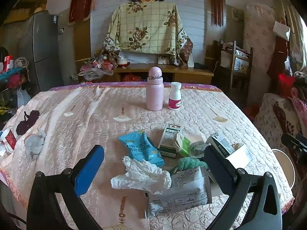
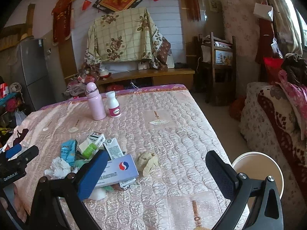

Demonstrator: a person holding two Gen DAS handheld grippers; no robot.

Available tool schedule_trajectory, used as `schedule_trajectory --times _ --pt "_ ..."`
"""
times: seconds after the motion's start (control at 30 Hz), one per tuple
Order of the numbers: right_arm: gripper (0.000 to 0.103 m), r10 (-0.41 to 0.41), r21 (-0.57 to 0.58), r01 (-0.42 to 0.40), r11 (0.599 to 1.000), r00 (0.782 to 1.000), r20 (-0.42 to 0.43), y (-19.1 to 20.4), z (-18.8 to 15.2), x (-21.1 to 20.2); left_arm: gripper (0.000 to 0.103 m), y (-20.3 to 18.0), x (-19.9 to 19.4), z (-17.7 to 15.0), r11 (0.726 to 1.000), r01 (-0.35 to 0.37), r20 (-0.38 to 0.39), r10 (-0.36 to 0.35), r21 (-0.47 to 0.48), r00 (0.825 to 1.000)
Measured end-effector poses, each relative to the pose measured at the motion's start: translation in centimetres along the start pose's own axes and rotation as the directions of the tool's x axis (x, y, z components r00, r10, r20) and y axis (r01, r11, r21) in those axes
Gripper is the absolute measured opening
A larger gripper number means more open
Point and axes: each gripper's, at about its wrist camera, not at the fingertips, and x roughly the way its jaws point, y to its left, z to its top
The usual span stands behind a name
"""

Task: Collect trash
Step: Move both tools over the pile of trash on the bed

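While your left gripper (image 1: 153,157) hangs released above the near part of the pink quilted table (image 1: 80,115), its fingers spread wide and gripping nothing, the trash lies heaped between and just beyond them. Reading left to right in the left wrist view: a grey crumpled wad (image 1: 35,143) lies apart near the table's left edge; then the heap holds a white crumpled tissue (image 1: 142,174), a blue snack packet (image 1: 141,147), a grey-white printed pouch (image 1: 182,193), a small upright carton (image 1: 169,138), a green wrapper (image 1: 184,145) and a white box (image 1: 223,145). Behind the heap stand a pink bottle (image 1: 154,90) and, just right of it, a white bottle (image 1: 175,95). Your right gripper (image 2: 156,166) is likewise released and empty, over the heap's right side, where a beige crumpled wad (image 2: 147,162) lies beside a flat white-blue box (image 2: 120,169). Off the table's right edge sits a round white bin (image 2: 268,164).
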Motion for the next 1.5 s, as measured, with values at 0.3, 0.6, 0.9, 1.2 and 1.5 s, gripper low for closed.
schedule_trajectory --times 0.3,0.6,0.9,1.2,1.5 --pt "0.103 -0.015 -0.017 0.015 1.0 1.0 0.004 0.3 0.0 0.2 0.103 -0.2 0.0 0.0 1.0 -0.001 0.0 0.001 -0.004 1.0" --pt "0.103 -0.028 -0.026 0.028 0.999 1.0 0.0 0.4 -0.3 0.4 0.103 -0.2 0.1 -0.1 1.0 0.0 -0.002 0.0 -0.008 1.0" --pt "0.103 -0.01 -0.022 0.009 1.0 0.999 -0.031 0.4 -0.7 1.0 0.103 -0.5 0.1 -0.3 1.0 -0.01 0.005 0.01 0.007 1.0" --pt "0.103 -0.03 -0.029 0.029 0.999 0.999 -0.032 0.4 -0.8 1.3 0.103 -0.3 0.5 -0.4 1.0 -0.009 -0.009 0.009 -0.007 1.0" --pt "0.103 -0.018 -0.038 0.016 0.999 0.999 -0.036 0.6 -0.9 1.5 0.103 0.0 0.6 -0.5 1.0 -0.025 -0.016 0.025 -0.002 1.0"
